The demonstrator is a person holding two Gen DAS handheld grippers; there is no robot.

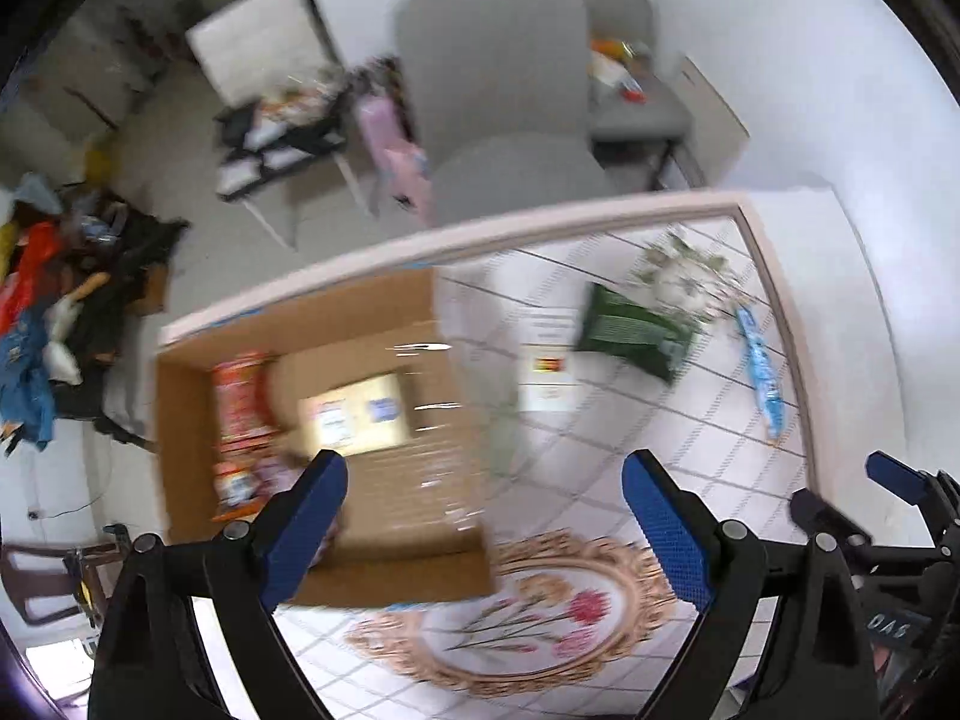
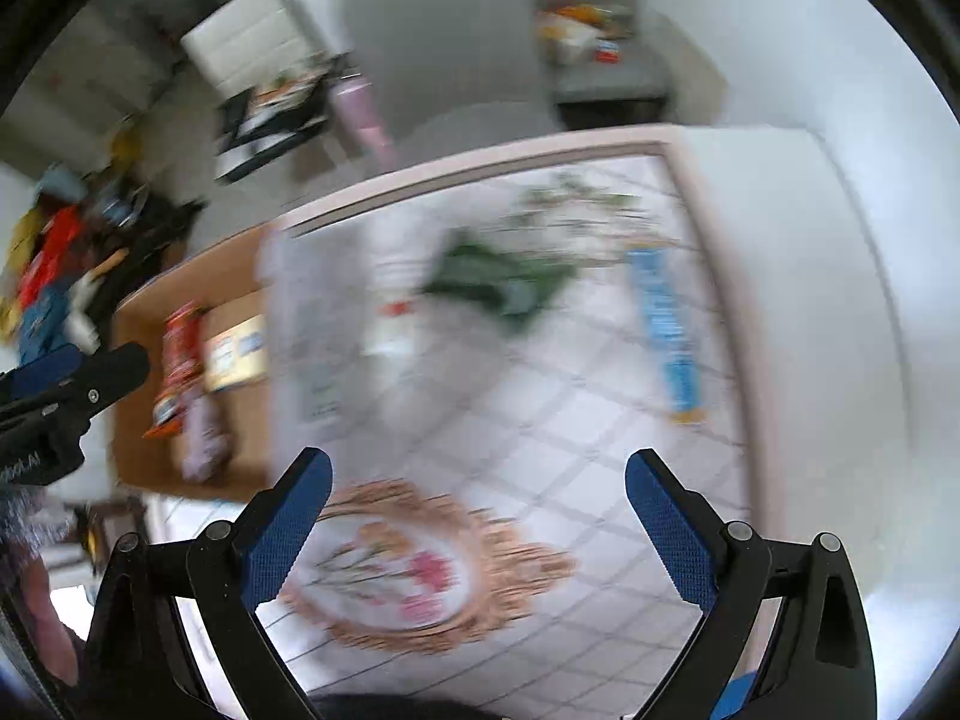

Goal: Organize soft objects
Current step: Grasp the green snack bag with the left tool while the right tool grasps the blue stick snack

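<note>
Both views are motion-blurred. A cardboard box (image 1: pixel 336 408) stands at the table's left and holds an orange snack packet (image 1: pixel 240 396) and other packets; it also shows in the right wrist view (image 2: pixel 240 360). A green packet (image 1: pixel 630 330) and a long blue packet (image 1: pixel 759 372) lie on the patterned tablecloth; both also show in the right wrist view, the green packet (image 2: pixel 498 282) and the blue packet (image 2: pixel 669 330). My left gripper (image 1: pixel 483 528) is open and empty above the box's near edge. My right gripper (image 2: pixel 477 528) is open and empty above the cloth.
A white card (image 1: pixel 549 360) lies beside the green packet. Grey chairs (image 1: pixel 498 90) stand behind the table. A cluttered pile of clothes (image 1: pixel 48 300) lies on the floor at the left. The table's far edge (image 1: pixel 540 225) is pinkish.
</note>
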